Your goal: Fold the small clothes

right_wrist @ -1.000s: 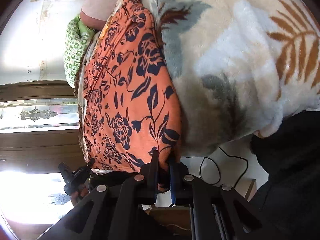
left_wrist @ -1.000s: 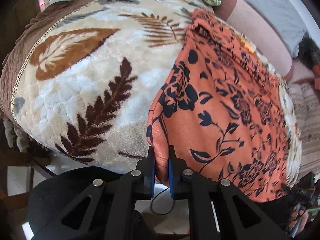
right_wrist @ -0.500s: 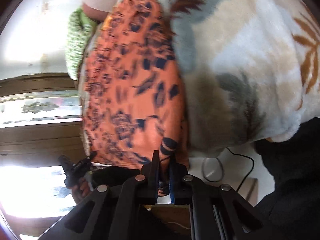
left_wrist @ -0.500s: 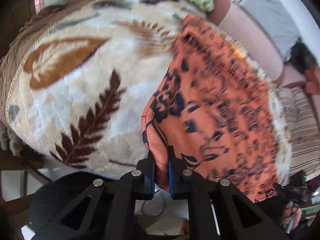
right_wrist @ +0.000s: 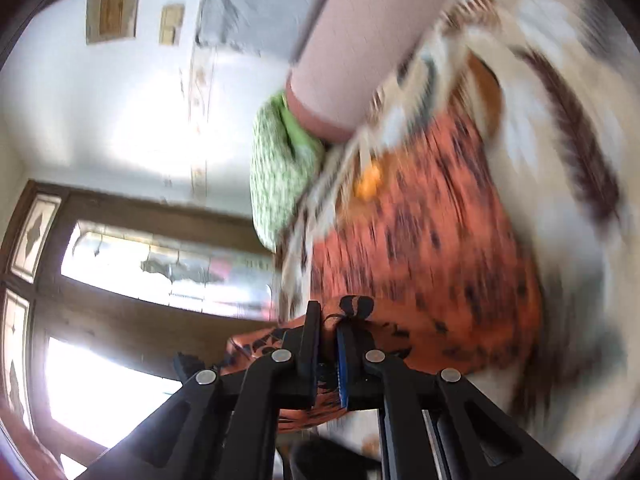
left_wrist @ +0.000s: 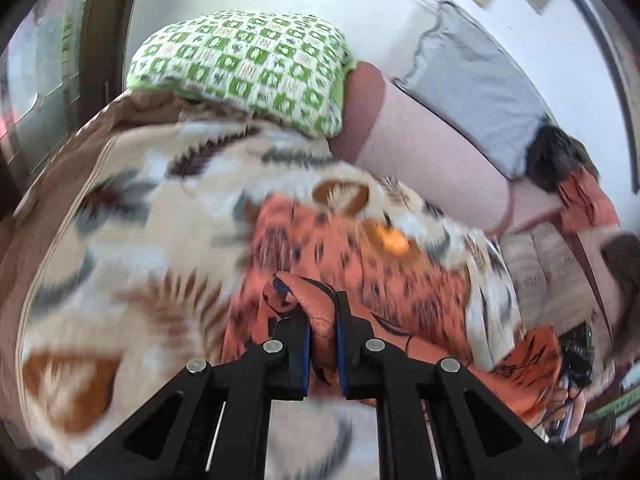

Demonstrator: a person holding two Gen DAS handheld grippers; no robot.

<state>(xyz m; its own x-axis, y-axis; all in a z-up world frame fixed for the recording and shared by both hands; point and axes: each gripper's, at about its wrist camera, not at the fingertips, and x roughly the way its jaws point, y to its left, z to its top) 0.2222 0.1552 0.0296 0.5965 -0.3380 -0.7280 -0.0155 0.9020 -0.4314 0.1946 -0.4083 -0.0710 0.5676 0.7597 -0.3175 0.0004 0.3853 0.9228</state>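
Orange floral garment [left_wrist: 360,264], printed with dark navy flowers, lies spread over a plush cream blanket [left_wrist: 132,248] patterned with brown and grey leaves, which covers the whole bed; much of both views is smeared by motion blur. The near edge of the cloth is lifted off the blanket and bunched up at two corners. Behind the bed, a long pink bolster [left_wrist: 424,148] runs along the white wall, with a green-and-white checked pillow [left_wrist: 248,68] at one end and a grey cushion [left_wrist: 476,84] leaning above it. A brown-framed window [right_wrist: 120,264] glows brightly in the right wrist view. The left gripper [left_wrist: 322,322] has its fingers clamped on a rolled fold of the orange fabric, which bulges up between the blue pads. The right gripper [right_wrist: 328,328] is likewise pinched tight on another corner of the same garment, with cloth spilling out to either side of its jaws.
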